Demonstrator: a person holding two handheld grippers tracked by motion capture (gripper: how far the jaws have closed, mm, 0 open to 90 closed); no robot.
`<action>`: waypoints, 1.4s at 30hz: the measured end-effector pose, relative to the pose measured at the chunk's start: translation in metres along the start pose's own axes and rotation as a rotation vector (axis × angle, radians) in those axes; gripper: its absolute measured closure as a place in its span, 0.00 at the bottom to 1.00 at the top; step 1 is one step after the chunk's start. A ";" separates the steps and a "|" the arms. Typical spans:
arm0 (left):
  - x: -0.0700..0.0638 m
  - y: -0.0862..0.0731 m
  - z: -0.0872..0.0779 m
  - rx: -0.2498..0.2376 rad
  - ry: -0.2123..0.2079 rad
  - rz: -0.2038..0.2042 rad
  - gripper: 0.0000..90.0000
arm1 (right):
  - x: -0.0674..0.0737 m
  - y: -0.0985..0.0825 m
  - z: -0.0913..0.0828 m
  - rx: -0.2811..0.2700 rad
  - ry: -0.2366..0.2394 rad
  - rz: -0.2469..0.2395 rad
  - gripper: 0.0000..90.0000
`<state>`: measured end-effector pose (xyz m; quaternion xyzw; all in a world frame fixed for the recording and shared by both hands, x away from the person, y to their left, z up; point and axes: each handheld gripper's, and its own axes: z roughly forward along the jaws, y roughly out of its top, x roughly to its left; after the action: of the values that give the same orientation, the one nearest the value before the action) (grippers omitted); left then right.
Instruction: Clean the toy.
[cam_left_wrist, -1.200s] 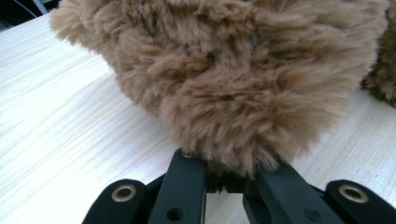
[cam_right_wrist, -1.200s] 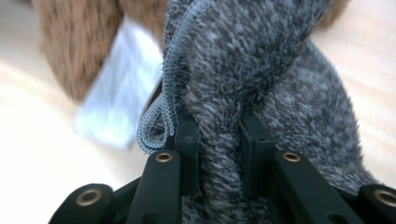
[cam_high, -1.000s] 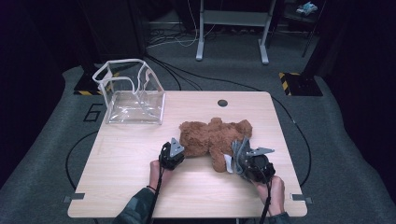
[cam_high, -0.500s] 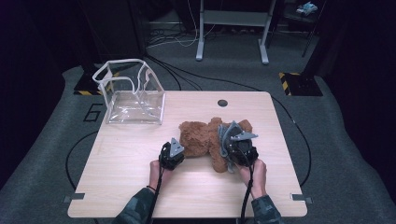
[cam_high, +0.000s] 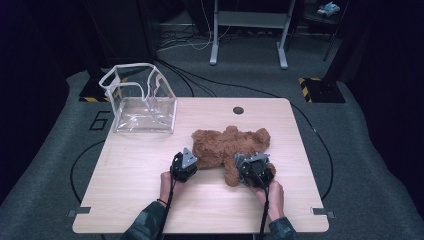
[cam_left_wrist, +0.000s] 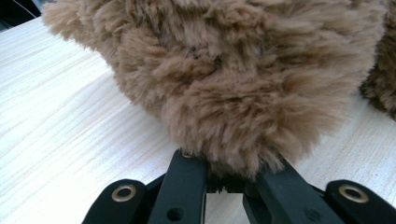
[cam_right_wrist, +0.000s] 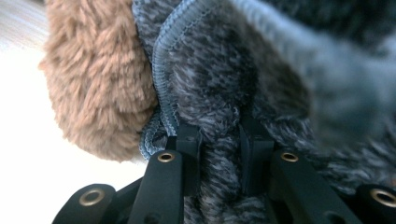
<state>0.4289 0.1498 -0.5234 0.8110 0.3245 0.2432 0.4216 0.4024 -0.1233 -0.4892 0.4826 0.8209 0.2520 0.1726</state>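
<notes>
A large dark "6" on the grey floor mat (cam_high: 75, 127), left of the table (cam_high: 150, 200).

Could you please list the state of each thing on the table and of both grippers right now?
Teddy bear: lying flat on the table, held at both ends.
Grey knit garment: bunched against the bear's limb, pinched.
Left gripper: shut on the bear's fur.
Right gripper: shut on the grey knit.
Clear bag: upright, open-topped, nothing visible inside.
Table: light wood top.
</notes>
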 end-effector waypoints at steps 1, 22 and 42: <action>0.000 0.000 0.000 -0.001 0.000 -0.002 0.98 | 0.000 0.001 -0.004 -0.001 0.005 0.005 0.82; 0.000 0.000 0.000 -0.001 -0.003 0.000 0.98 | -0.007 0.024 -0.019 -0.088 -0.022 0.023 0.81; 0.000 0.000 0.000 -0.004 -0.004 -0.003 0.98 | -0.010 0.035 -0.057 -0.136 0.015 0.005 0.81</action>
<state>0.4292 0.1501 -0.5234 0.8102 0.3246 0.2414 0.4242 0.4013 -0.1322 -0.4220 0.4699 0.8018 0.3112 0.1984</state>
